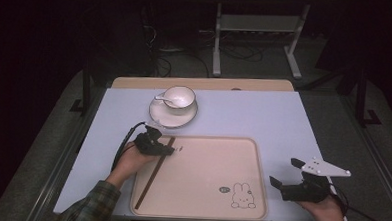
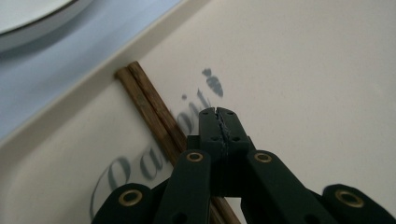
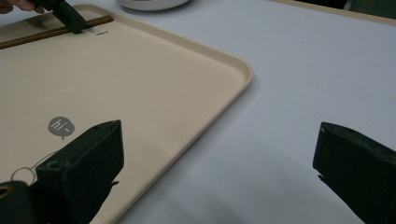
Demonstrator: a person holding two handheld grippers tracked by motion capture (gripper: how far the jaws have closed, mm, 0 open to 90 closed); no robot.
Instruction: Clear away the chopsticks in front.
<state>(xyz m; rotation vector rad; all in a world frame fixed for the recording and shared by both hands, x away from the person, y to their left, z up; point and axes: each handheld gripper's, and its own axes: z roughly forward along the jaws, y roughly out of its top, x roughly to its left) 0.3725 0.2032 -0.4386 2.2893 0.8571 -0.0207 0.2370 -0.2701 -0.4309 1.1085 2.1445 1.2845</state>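
Observation:
A pair of brown chopsticks [image 1: 154, 172] lies side by side along the left side of a beige tray [image 1: 206, 166]. My left gripper [image 1: 169, 150] rests low over the tray's far left corner, beside the chopsticks' far end. In the left gripper view its jaws [image 2: 218, 112] are shut with nothing between them, and the chopsticks [image 2: 152, 107] run just to their left over the tray's printed lettering. My right gripper [image 1: 284, 172] hovers off the tray's right edge over the table, wide open and empty [image 3: 219, 135].
A white cup [image 1: 179, 97] with a spoon in it stands on a white saucer [image 1: 172, 118] just beyond the tray. The tray has a rabbit drawing [image 1: 243, 196] at its near right corner. The pale table [image 1: 264, 113] is bare to the right.

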